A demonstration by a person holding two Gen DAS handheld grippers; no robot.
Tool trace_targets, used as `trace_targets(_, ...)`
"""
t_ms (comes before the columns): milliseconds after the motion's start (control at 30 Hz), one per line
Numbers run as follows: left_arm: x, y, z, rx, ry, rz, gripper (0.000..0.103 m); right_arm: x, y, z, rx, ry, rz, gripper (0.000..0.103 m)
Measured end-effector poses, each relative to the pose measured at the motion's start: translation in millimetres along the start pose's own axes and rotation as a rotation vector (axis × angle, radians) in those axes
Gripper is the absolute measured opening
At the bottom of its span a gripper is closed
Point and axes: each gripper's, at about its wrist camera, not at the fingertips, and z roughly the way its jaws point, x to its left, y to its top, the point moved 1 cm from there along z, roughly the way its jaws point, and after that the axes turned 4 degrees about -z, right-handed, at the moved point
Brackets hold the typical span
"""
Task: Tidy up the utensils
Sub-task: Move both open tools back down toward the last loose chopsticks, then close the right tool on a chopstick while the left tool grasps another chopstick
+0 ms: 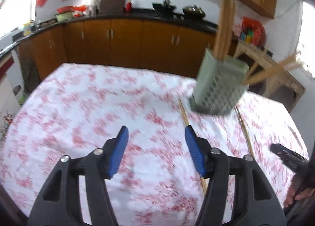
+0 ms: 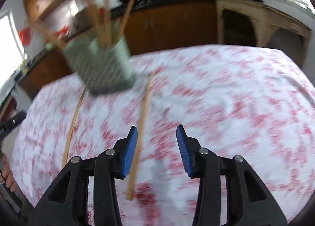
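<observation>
Several chopsticks are already standing in the green perforated holder [image 1: 218,86], ahead and right of the left claw [image 1: 155,137], which is gaping empty. Two are still lying on the floral tablecloth [image 2: 236,88]: one chopstick [image 1: 184,116] beside that claw, another chopstick [image 2: 140,127] running beneath the half-open, empty right claw [image 2: 156,135].

Motion blur smears both views: the red print on the tabletop cloth [image 1: 98,108] runs into streaks, and the holes of the green basket [image 1: 218,86] melt together, worse in the right wrist view [image 2: 102,64]. The chopsticks standing in it [image 1: 226,27] are ghosted, so their number cannot be told. The left claw [image 1: 156,151] covers the near end of a loose chopstick [image 1: 184,116]. Another chopstick [image 2: 139,137] is blurred beside the right claw [image 2: 156,151]. A hand [image 1: 299,194] is cut off by the edge.
</observation>
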Motion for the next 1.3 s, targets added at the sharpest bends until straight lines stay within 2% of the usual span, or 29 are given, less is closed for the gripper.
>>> trace_targets(233, -16, -17, 20, 0.068, -0.031, 0.020, 0.061, 26, -16, 38, 0.082, -0.021, -0.071, 0.030)
trace_targets(333, -19, -21, 26, 0.085, -0.046, 0.014, 0.061, 25, -18, 38, 0.061, -0.066, -0.100, 0.009)
trace_targets(433, -24, -24, 33, 0.103, -0.068, 0.012, 0.061, 12, -16, 36, 0.051, -0.062, -0.062, 0.008)
trace_targets(567, -35, -31, 41, 0.123, -0.078, 0.040, 0.061, -13, -11, 34, 0.035, -0.132, 0.013, 0.008)
trace_targets(633, -42, -36, 45, 0.133, -0.078, 0.061, 0.061, -36, -8, 32, 0.025, -0.191, 0.101, 0.008)
trace_targets(733, -51, -43, 50, 0.141, -0.067, 0.087, 0.059, -53, -6, 31, 0.026, -0.201, 0.154, 0.008)
trace_targets(933, -64, -54, 62, 0.162, -0.023, 0.130, 0.035, -51, -10, 29, 0.016, -0.184, 0.127, 0.008)
trace_targets(967, -65, -55, 65, 0.168, -0.012, 0.135, 0.027, -50, -10, 28, 0.016, -0.179, 0.124, 0.008)
trace_targets(1033, -65, -55, 66, 0.162, 0.007, 0.137, 0.018, -47, -11, 28, 0.016, -0.167, 0.114, 0.008)
trace_targets(1067, -63, -54, 67, 0.163, 0.011, 0.136, 0.010, -46, -11, 28, 0.016, -0.162, 0.111, 0.008)
trace_targets(1300, -24, -32, 80, 0.173, 0.074, 0.093, 0.008, -34, -15, 23, 0.019, -0.121, 0.085, 0.008)
